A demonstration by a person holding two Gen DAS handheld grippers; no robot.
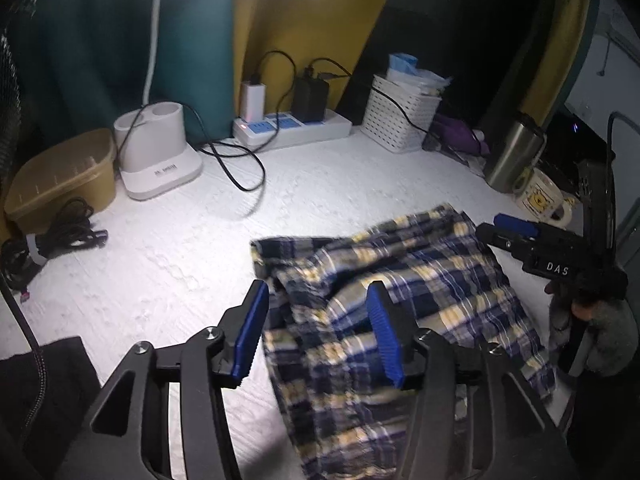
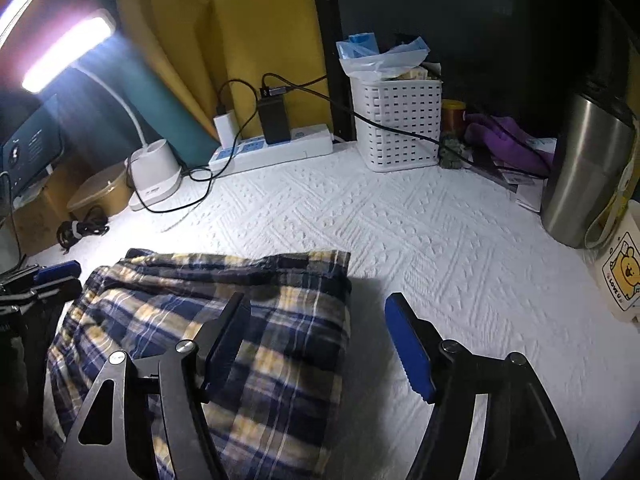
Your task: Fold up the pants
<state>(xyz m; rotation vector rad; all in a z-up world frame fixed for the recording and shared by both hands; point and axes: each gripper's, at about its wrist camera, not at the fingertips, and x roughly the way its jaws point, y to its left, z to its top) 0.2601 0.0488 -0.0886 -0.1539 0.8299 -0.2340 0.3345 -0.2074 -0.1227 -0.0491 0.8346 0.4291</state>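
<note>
The left gripper [image 1: 316, 332] hangs over the near left part of the plaid pants [image 1: 400, 304], pointing steeply down at the table. Its jaws stand apart with the blue pads clear of the cloth; nothing is pinched between them, though the fabric lies beneath the gap. Further right, the right gripper [image 2: 320, 344] tilts down in the same way above the right edge of the pants [image 2: 224, 320]. Its jaws gape wide: the left finger sits over the plaid, the right one over bare cover, and neither presses on anything. In the left wrist view the right gripper [image 1: 516, 232] shows from the side, and below it a gloved hand [image 1: 580, 312] grips its handle.

The pants lie bunched and partly folded on the near middle of a white textured table cover [image 2: 420, 232], the folded edge facing the back of the table.

Along the back, from left to right: a coiled black cable [image 1: 60, 228], a tan tub [image 1: 60, 176], the white base of a desk lamp [image 1: 160, 152] whose lit head [image 2: 68, 52] glares at upper left in the right wrist view, a white power strip [image 1: 296, 128] carrying a white and a black charger, a white slotted basket [image 2: 396, 124] stuffed with plastic bags, some purple cloth [image 2: 504, 140], a steel flask [image 2: 588, 172] and a cartoon-printed mug [image 2: 620, 272]. Behind stand teal and yellow curtains [image 1: 304, 12]; the room is otherwise dark.
</note>
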